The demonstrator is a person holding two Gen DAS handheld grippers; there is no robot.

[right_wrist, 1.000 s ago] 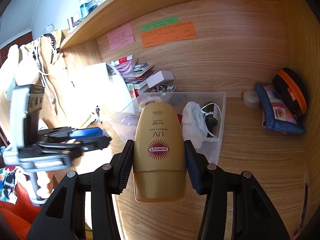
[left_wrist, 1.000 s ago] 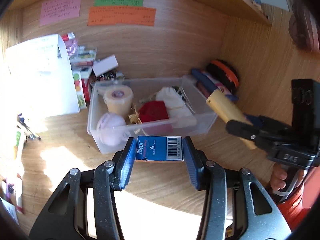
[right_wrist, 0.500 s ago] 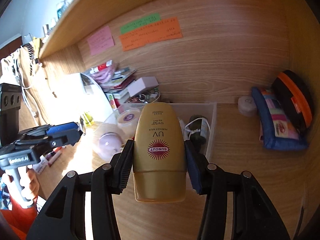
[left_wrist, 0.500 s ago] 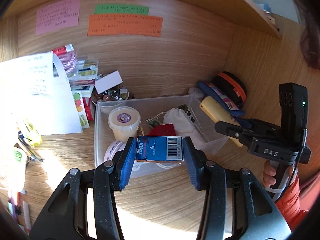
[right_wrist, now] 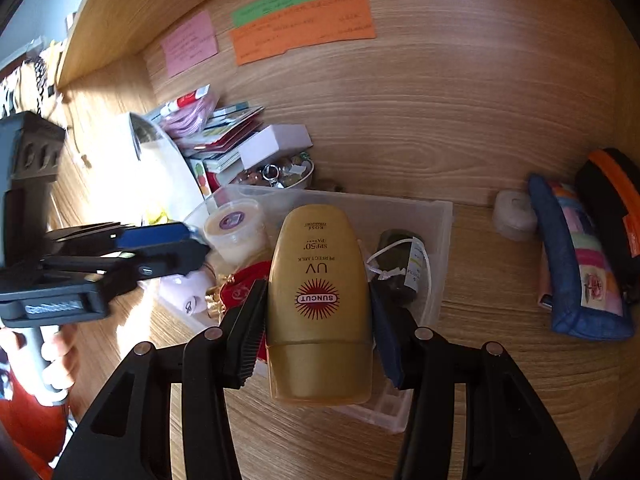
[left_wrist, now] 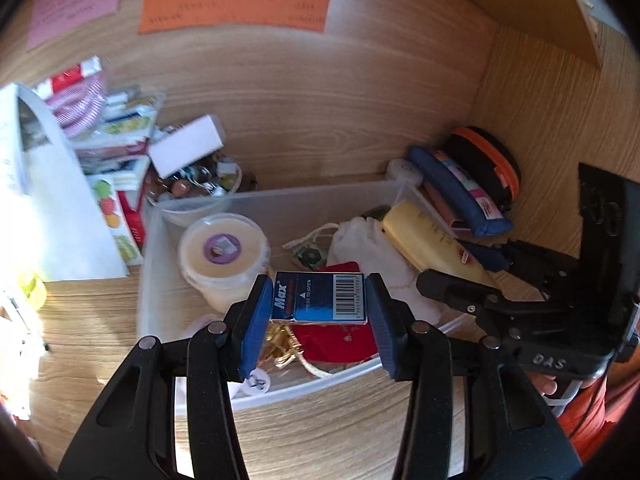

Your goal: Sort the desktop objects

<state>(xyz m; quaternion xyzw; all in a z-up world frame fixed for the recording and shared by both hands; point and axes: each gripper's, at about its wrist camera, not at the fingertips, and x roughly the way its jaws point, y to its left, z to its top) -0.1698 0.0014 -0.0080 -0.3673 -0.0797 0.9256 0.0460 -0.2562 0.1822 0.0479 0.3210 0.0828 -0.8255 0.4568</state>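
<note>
The left gripper [left_wrist: 319,312] sits low in the middle of the left wrist view. Its jaws are closed on a small blue box [left_wrist: 319,298] with a barcode and the word "Max" on it. The box hangs over the clear bin [left_wrist: 280,388], which stands on the wooden bench [left_wrist: 92,320].

In the bin there is a round cream tub [left_wrist: 223,256] with a purple sticker on its lid, a white cloth bag [left_wrist: 372,248], and a red pouch [left_wrist: 340,340] under the blue box.

The right gripper [right_wrist: 319,320] sits low in the middle of the right wrist view. Its jaws are closed on a gold sunscreen bottle [right_wrist: 319,304] with a red sun on it. The bottle's cap end points to the bottom of the frame. It hangs over the right part of the bin. In the left wrist view the same bottle shows at the right, above the bin's right end.

Right of the bin, a blue pencil case [right_wrist: 576,264] and a black and orange case [right_wrist: 612,200] lie by the wall, with a small white round thing [right_wrist: 514,216] near them. At the top of both views, pink, green and orange paper notes [right_wrist: 304,28] stick to the wooden wall. Upper left of the bin is a heap of small packets [left_wrist: 116,136] and a bowl of beads [left_wrist: 196,188].
</note>
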